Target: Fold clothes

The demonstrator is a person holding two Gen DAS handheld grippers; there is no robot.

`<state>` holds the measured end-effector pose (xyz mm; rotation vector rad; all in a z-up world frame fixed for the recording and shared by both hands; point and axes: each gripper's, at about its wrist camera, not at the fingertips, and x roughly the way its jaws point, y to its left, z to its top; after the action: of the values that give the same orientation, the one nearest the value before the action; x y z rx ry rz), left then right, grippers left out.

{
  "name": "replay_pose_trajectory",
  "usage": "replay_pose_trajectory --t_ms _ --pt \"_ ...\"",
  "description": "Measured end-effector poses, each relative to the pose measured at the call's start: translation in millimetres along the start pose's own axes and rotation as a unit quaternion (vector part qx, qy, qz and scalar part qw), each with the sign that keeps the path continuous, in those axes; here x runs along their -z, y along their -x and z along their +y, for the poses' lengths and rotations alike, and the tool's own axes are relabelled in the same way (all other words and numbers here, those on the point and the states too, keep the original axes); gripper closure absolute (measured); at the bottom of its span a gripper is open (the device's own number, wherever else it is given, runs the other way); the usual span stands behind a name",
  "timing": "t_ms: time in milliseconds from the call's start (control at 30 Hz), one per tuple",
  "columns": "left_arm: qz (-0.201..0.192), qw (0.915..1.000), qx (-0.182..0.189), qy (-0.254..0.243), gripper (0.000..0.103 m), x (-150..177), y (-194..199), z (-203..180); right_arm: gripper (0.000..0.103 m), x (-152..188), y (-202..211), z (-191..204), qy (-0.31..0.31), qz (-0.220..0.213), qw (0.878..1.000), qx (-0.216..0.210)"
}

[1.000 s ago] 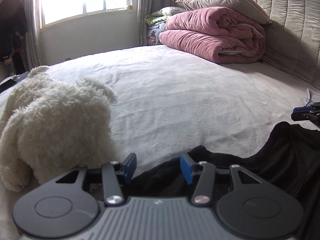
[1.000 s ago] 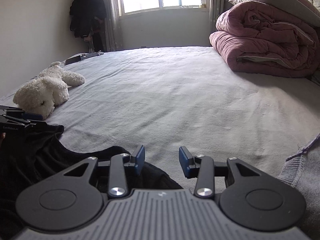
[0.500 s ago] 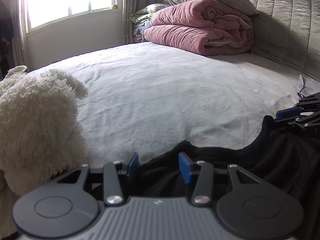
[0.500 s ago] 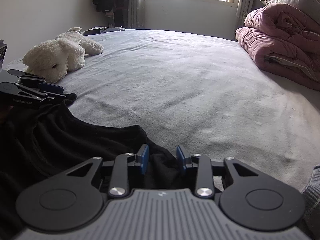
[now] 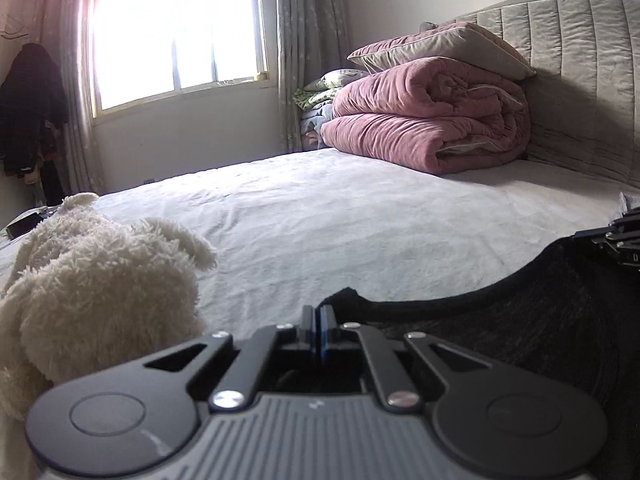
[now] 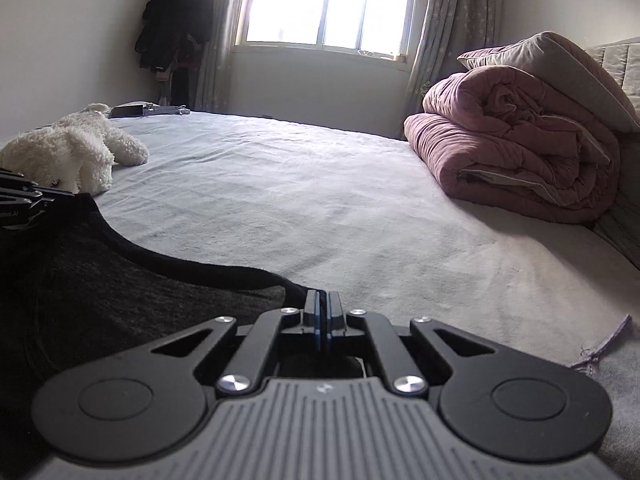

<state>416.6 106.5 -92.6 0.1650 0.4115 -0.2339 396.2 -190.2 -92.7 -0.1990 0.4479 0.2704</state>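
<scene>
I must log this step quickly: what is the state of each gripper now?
Left gripper: shut on the black garment.
Right gripper: shut on the black garment, at another edge point.

Blue pads are being carried on the black fingers of the left gripper (image 5: 319, 334) and right gripper (image 6: 322, 320); silver screws and ribbed grey housings are being shown.

Two tools show, the left tool (image 5: 319, 322) and the right tool (image 6: 322, 314), each pinched on one black garment (image 6: 120, 280). One bed (image 5: 360, 220) carries one white plush toy (image 5: 92, 280) at the left, one folded pink quilt (image 5: 424, 128) far right, one pillow (image 5: 440, 46) atop it. One window (image 6: 328, 4) stands far.
</scene>
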Motion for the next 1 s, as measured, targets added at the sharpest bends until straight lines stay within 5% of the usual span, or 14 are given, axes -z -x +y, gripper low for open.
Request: replay_pose_trajectory --t_ms 267,400,500,633,833,1000 --pt "0.072 0.9964 -0.030 -0.034 0.100 10 -27 -14 0.097 11 -25 21 0.061 0.055 0.996 0.037" --pt "0.073 0.9957 -0.039 -0.042 0.097 11 -26 -18 0.092 12 -24 23 0.070 0.055 0.995 0.045" --pt "0.071 0.9953 -0.055 -0.037 0.083 11 -23 -15 0.085 11 -22 22 0.069 0.052 0.995 0.055" --pt "0.067 0.9959 -0.062 0.002 0.052 7 -17 -1 0.059 9 -12 19 0.049 0.041 0.995 0.081" --pt "0.053 0.9972 -0.043 0.028 0.028 2 18 -4 0.058 0 13 15 -0.012 0.048 0.996 0.078" --pt "0.069 0.9960 -0.011 0.055 0.022 10 54 -16 0.047 -7 51 28 -0.032 0.052 0.996 0.066"
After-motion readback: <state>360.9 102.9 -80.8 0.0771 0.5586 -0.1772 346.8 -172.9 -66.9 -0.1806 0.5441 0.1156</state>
